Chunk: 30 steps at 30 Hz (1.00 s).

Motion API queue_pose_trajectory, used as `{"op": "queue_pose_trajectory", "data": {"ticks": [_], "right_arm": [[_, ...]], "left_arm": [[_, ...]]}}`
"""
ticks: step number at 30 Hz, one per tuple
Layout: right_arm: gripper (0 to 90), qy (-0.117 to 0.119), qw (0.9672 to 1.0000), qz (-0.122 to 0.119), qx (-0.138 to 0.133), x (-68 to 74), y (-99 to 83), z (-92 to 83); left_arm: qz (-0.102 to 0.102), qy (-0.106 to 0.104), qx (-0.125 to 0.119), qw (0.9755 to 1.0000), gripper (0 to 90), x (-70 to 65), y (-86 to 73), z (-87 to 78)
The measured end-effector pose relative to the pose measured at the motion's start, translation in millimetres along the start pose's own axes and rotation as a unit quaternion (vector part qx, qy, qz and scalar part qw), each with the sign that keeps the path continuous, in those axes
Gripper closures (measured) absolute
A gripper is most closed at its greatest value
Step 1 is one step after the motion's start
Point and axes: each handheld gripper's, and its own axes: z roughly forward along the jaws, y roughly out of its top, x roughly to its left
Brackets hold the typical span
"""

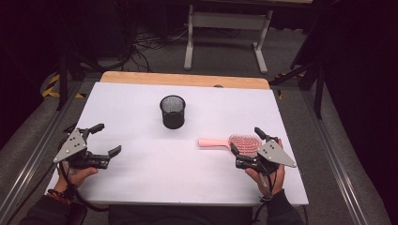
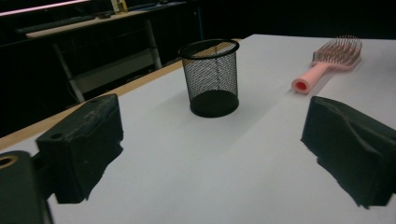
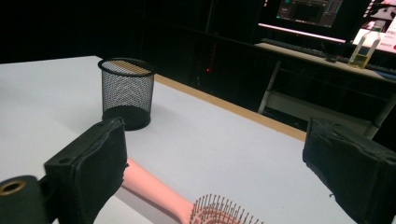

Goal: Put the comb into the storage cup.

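Bench (image 1: 141, 101): covered by a white sheet, a wooden strip left bare along the far edge. Brush (image 1: 237, 143): pink, laid flat at the right of the bench, bristles upward, head seated at the right and handle pointed left toward the middle; its hollow handle end is seen in the left claw view (image 2: 327, 63). Right claw (image 1: 247, 141): held low over the bench at the brush head, jaws spread wide, one to each side of the head; in the right claw view the bristles and handle (image 3: 187, 203) are seen between the jaws, with no pad pressed on them. Cup (image 1: 172, 111): black wire mesh, set upright near the middle of the bench, toward the far edge, well apart from the brush. Left claw (image 1: 107, 138): held at the left of the bench, jaws spread wide with nothing between them, pointed toward the cup (image 2: 211, 77).
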Motion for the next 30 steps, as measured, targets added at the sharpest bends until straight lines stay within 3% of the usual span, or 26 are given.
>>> {"op": "queue_pose_trajectory", "data": {"ticks": [9, 11, 15, 18, 19, 21, 24, 25, 26, 27, 30], "right_arm": [[7.3, 0.009, 0.9997, -0.004, 0.021, 6.2, -8.2, 9.6], [7.4, 0.012, 0.9998, -0.004, 0.018, 7.0, -7.6, 11.9], [11.1, 0.019, 0.999, -0.009, 0.039, 9.3, -4.7, 22.6], [15.0, 0.024, 0.9988, 0.0, 0.044, 7.9, -2.3, 27.3], [19.1, 0.03, 0.9982, 0.02, 0.047, 5.1, -1.0, 33.1], [19.4, 0.03, 0.9978, 0.028, 0.052, 3.8, -0.8, 36.6], [31.1, 0.031, 0.9967, 0.041, 0.063, 4.8, 1.8, 50.7], [31.1, 0.031, 0.9967, 0.041, 0.063, 4.8, 1.8, 50.7], [39.8, 0.029, 0.9965, 0.041, 0.067, 7.9, 3.7, 55.9], [39.8, 0.029, 0.9965, 0.041, 0.067, 7.9, 3.7, 55.9], [51.8, 0.037, 0.9965, 0.037, 0.065, 11.8, 6.1, 62.7]], "left_arm": [[0.005, -0.016, 0.025, 0.9995, 5.7, -1.7, -10.3, 5.7], [0.005, -0.019, 0.023, 0.9995, 5.4, -1.2, -11.1, 5.3], [0.013, -0.025, 0.022, 0.9994, 3.4, -2.1, -10.8, 2.4], [0.014, -0.026, 0.021, 0.9993, 3.1, -1.7, -11.3, 1.7], [0.014, -0.026, 0.023, 0.9993, 3.1, -0.7, -11.7, 1.4], [0.011, -0.024, 0.024, 0.9994, 3.1, 0.5, -12.7, 1.4], [0.013, -0.024, 0.027, 0.9993, 3.1, -0.9, -12.8, 3.2], [0.013, -0.024, 0.027, 0.9993, 3.1, -0.9, -12.8, 3.2], [0.017, -0.026, 0.028, 0.9991, 3.1, -0.8, -12.8, 3.4], [0.016, -0.025, 0.026, 0.9992, 3.1, -1.3, -13.1, 3.4], [0.015, -0.025, 0.026, 0.9992, 3.3, -0.9, -13.4, 2.9]]}}
